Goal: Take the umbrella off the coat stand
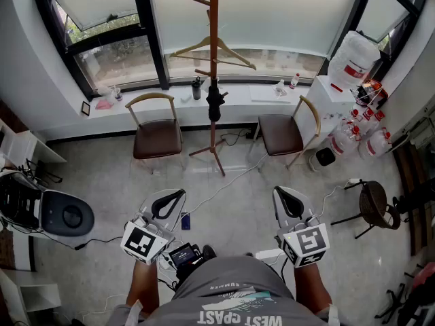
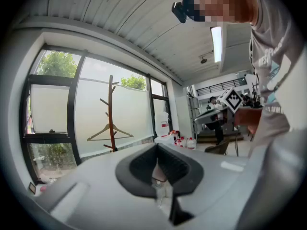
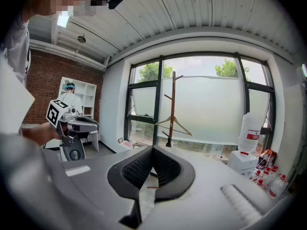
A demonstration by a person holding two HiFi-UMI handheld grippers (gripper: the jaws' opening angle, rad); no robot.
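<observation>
A wooden coat stand (image 1: 214, 60) stands by the window between two chairs. A wooden hanger (image 1: 214, 49) hangs on it, and below that a folded black umbrella (image 1: 215, 102). Both grippers are held low and well short of the stand, pointing toward it. My left gripper (image 1: 179, 194) is shut with nothing in it. My right gripper (image 1: 279, 191) is also shut and holds nothing. The left gripper view has the stand (image 2: 111, 114) far off above shut jaws. In the right gripper view the stand (image 3: 171, 107) rises behind the jaws, and only the umbrella's top (image 3: 168, 143) shows.
Brown chairs (image 1: 157, 136) (image 1: 282, 133) flank the stand. A white cable (image 1: 224, 185) runs across the floor toward me. A water dispenser (image 1: 336, 90) with several bottles is at the right, a black stool (image 1: 372, 206) nearer, and a grey machine (image 1: 64, 214) at the left.
</observation>
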